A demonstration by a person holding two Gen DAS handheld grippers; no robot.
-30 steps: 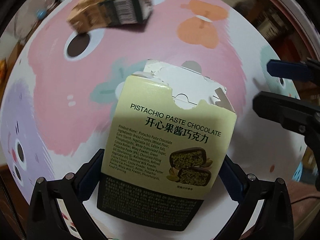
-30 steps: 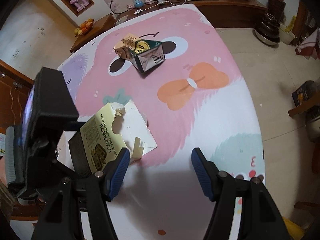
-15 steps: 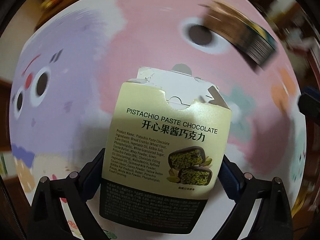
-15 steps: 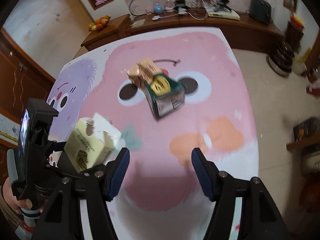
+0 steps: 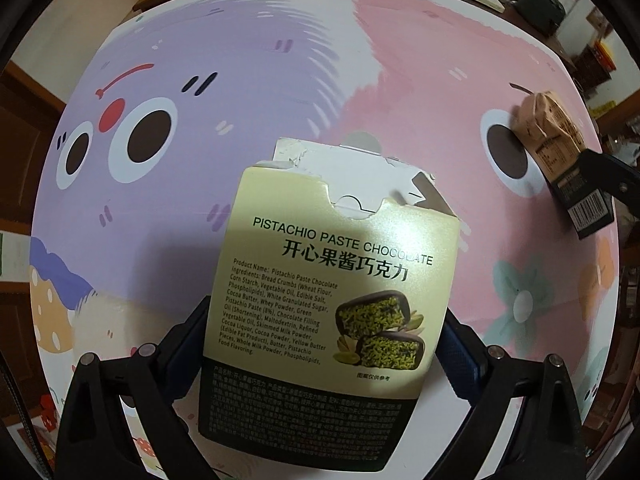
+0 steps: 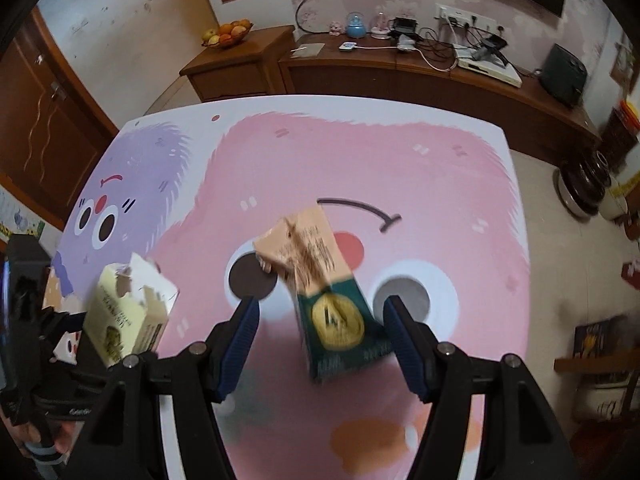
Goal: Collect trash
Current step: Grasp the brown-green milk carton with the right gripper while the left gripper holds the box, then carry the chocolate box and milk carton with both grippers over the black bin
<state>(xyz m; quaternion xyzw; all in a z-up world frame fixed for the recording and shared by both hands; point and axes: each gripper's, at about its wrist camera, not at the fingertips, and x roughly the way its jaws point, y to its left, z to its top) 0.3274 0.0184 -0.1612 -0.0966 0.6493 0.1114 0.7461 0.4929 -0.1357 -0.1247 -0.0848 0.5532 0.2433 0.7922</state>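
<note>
The left tongs (image 5: 324, 344) pinch a yellow chocolate box (image 5: 332, 304) by its two sides, near its dark lower end. The box has a torn-open top flap and is held up off the counter (image 5: 240, 100), above the purple monster print near the counter's left edge. In the right wrist view the same box (image 6: 128, 312) shows at the left, clear of the surface, with the left tongs and a bit of a hand (image 6: 36, 436) below it.

The right tongs (image 6: 320, 344) are spread wide and pinch nothing. Between their blue fingers (image 6: 240, 340) lies a second box (image 6: 324, 292), tan at its crumpled far end and dark green with a gold round mark at its near end. It rests on the pink monster print in the middle of the counter, between the two printed eyes, tilted across the gap. Its green end is just beside the right-hand finger; whether they touch I cannot tell, as the view is blurred.

A wooden sideboard (image 6: 400, 76) with cables and a fruit bowl (image 6: 226, 36) stands beyond the counter's far edge.
</note>
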